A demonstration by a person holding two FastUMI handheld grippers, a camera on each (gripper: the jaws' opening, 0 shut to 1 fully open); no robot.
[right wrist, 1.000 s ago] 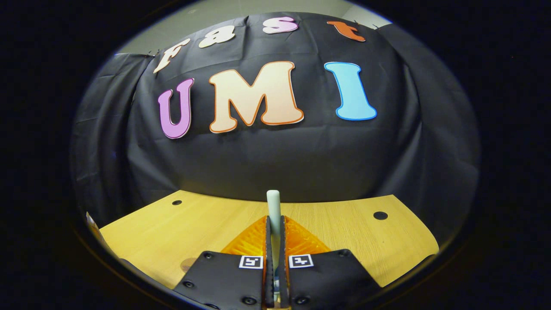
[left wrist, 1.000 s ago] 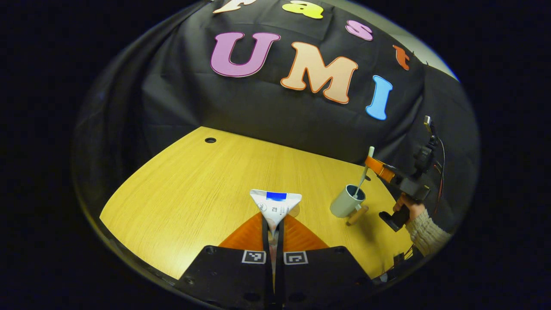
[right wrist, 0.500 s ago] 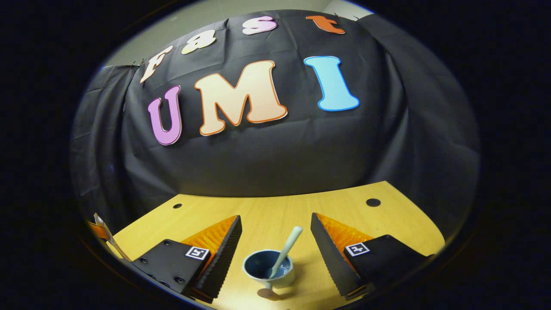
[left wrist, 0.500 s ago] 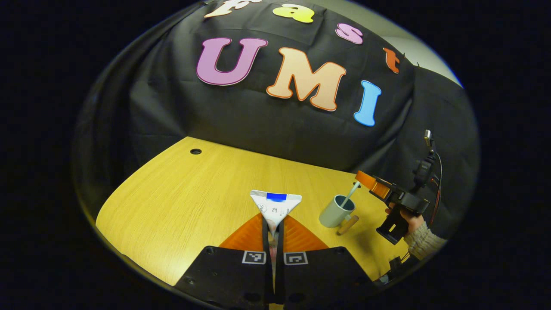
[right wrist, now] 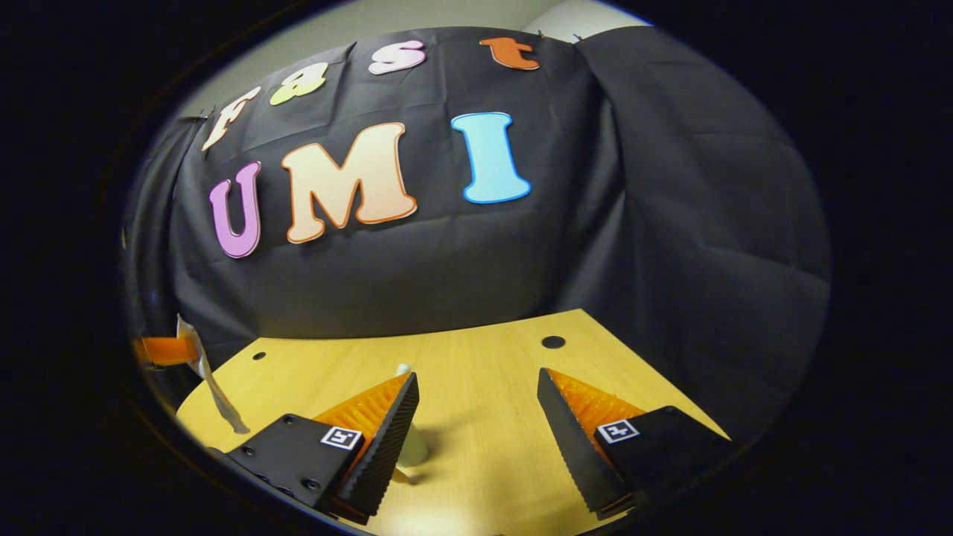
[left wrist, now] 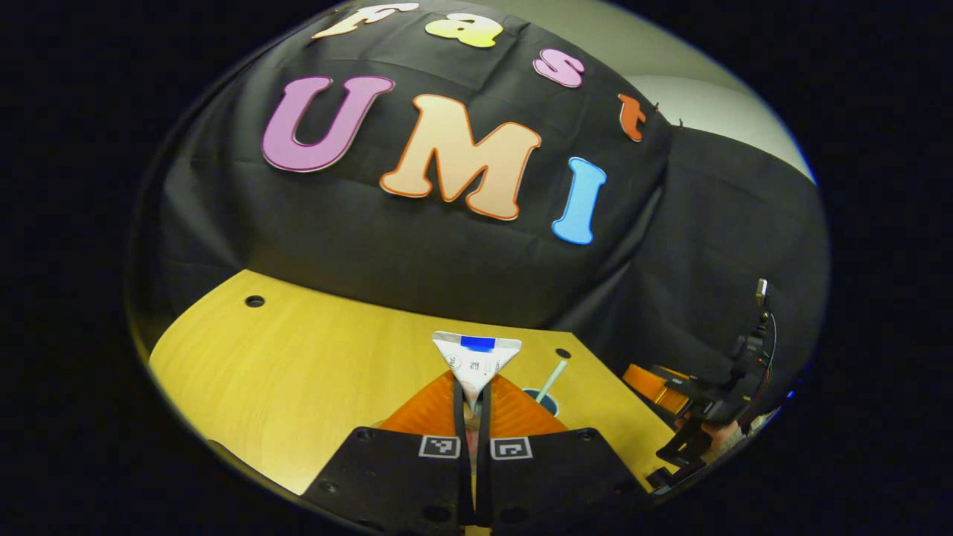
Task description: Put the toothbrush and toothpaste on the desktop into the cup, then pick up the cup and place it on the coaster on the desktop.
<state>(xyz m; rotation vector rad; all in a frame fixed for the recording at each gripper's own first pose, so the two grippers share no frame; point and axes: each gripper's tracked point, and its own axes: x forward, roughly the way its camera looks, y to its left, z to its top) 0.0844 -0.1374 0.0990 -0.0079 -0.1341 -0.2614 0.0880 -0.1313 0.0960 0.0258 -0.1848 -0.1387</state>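
Observation:
My left gripper is shut on the white toothpaste tube, whose flat crimped end points up. Just behind its right finger the grey cup stands on the wooden table. The toothbrush leans inside the cup, handle up. In the right gripper view my right gripper is open with nothing between its fingers. The cup sits half hidden behind its left finger, and the toothbrush tip pokes above it. At the far left is the left gripper, the toothpaste tube hanging from it.
The right gripper and the hand holding it are at the table's right edge in the left gripper view. Cable holes mark the table's back corners. Bare tabletop lies ahead of the right gripper.
The right gripper opened, left the toothbrush standing in the cup and drew back to the right. The left gripper swung towards the cup with the toothpaste.

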